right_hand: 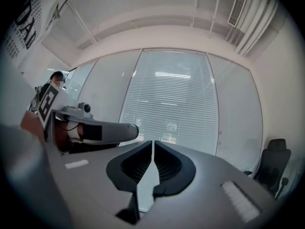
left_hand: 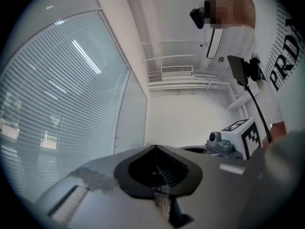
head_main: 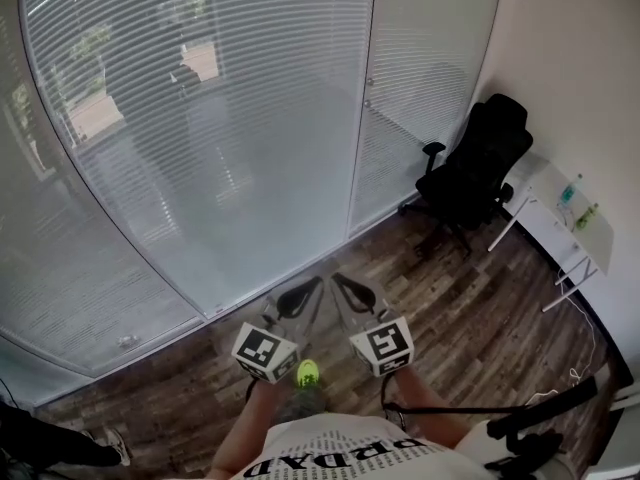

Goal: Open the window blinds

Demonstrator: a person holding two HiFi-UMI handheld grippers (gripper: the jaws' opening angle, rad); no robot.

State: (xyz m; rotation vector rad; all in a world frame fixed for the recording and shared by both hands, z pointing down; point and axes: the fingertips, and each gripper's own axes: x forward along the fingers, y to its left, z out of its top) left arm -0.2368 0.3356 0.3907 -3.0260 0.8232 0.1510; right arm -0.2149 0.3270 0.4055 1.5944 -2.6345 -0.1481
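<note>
Closed white slatted blinds (head_main: 200, 118) cover the glass wall ahead of me; they also fill the left of the left gripper view (left_hand: 57, 104) and the middle of the right gripper view (right_hand: 171, 99). My left gripper (head_main: 312, 286) and right gripper (head_main: 340, 280) are held side by side at waist height, pointing level at the blinds and well short of them. The left gripper (left_hand: 155, 147) has its jaws together with nothing between them. The right gripper (right_hand: 152, 142) shows only a hairline slit between its jaws and is also empty.
A black office chair (head_main: 478, 168) stands in the right corner next to a white desk (head_main: 570, 218). A vertical frame post (head_main: 362, 98) divides the blind panels. The floor (head_main: 470, 308) is dark wood. A dark stand (head_main: 540, 418) sits at my lower right.
</note>
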